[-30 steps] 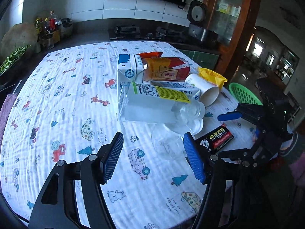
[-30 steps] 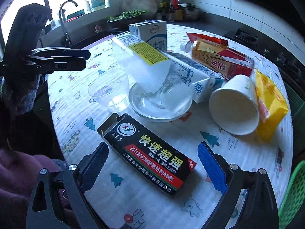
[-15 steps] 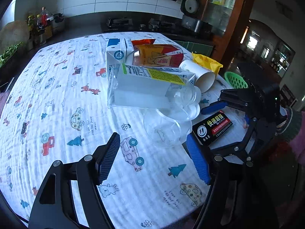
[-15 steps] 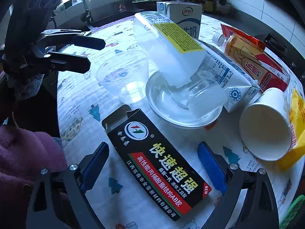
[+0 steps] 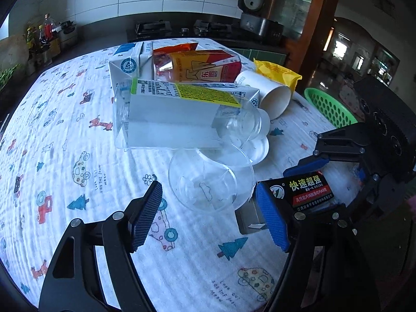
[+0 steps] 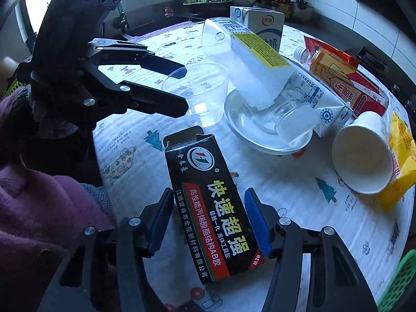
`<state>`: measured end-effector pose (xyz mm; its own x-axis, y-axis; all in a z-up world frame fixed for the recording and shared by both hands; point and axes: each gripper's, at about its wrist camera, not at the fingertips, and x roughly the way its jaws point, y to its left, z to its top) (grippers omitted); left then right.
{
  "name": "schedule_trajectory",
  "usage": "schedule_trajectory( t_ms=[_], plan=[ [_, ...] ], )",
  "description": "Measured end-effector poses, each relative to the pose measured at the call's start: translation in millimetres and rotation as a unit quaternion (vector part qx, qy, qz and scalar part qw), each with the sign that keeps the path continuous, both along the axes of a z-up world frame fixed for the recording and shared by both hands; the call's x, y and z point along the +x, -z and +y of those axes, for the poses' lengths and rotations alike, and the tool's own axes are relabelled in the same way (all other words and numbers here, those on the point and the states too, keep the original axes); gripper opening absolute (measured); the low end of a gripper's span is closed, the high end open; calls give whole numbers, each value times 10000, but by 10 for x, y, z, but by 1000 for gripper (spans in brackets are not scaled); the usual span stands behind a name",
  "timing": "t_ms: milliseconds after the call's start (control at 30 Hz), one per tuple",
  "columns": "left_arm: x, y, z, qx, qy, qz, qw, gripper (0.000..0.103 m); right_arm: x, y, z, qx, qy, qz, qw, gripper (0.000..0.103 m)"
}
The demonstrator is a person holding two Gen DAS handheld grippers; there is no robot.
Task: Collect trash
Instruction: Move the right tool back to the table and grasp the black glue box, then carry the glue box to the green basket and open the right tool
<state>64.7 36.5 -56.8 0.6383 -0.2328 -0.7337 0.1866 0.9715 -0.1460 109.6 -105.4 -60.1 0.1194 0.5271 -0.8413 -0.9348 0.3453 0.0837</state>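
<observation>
A black glue box [image 6: 213, 208] lies on the table between the fingers of my right gripper [image 6: 209, 221]; the jaws have narrowed around it and look close to its sides. The box also shows in the left wrist view [image 5: 309, 189]. A clear plastic cup [image 5: 210, 182] stands just ahead of my left gripper [image 5: 208, 218], which is open and empty. The cup also shows in the right wrist view [image 6: 197, 93], with the left gripper's fingers [image 6: 161, 104] at its rim. A clear bottle [image 5: 182, 119] leans into a white dish [image 6: 265, 132].
Behind lie a milk carton [image 5: 130, 65], an orange drink bottle [image 5: 197, 70], a paper cup [image 5: 270, 96] on its side and a yellow packet [image 5: 275, 72]. A green basket [image 5: 327, 106] sits past the table's right edge. A purple sleeve [image 6: 46, 208] is at the near left.
Both grippers moved forward. The right gripper's jaws have narrowed around the black box. The left gripper came up to the clear cup.
</observation>
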Motion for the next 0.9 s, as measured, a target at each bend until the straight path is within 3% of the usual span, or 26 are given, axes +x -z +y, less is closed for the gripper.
schedule_trajectory(
  t_ms=[100, 167, 367, 567, 700, 900],
  plan=[
    [41, 24, -10, 3, -49, 0, 10000, 74, -19, 19, -4, 140, 15, 59, 9999, 65],
    [58, 35, -25, 1, -62, -5, 10000, 74, -82, 36, 14, 183, 32, -5, 9998, 65],
    [94, 85, -78, 118, -61, 11, 9999, 74, -137, 12, -39, 240, 242, 3, 9994, 49],
    [110, 107, -77, 80, -137, 2, 9999, 72, -201, -3, -211, 314, 491, 67, 9983, 46],
    [116, 111, -91, 50, -166, -35, 9998, 61, -245, -22, -339, 398, 764, 112, 9962, 45],
    [22, 76, -138, 116, -129, -150, 9997, 59, -349, -88, -574, 679, 1296, 210, 9890, 45]
  ],
)
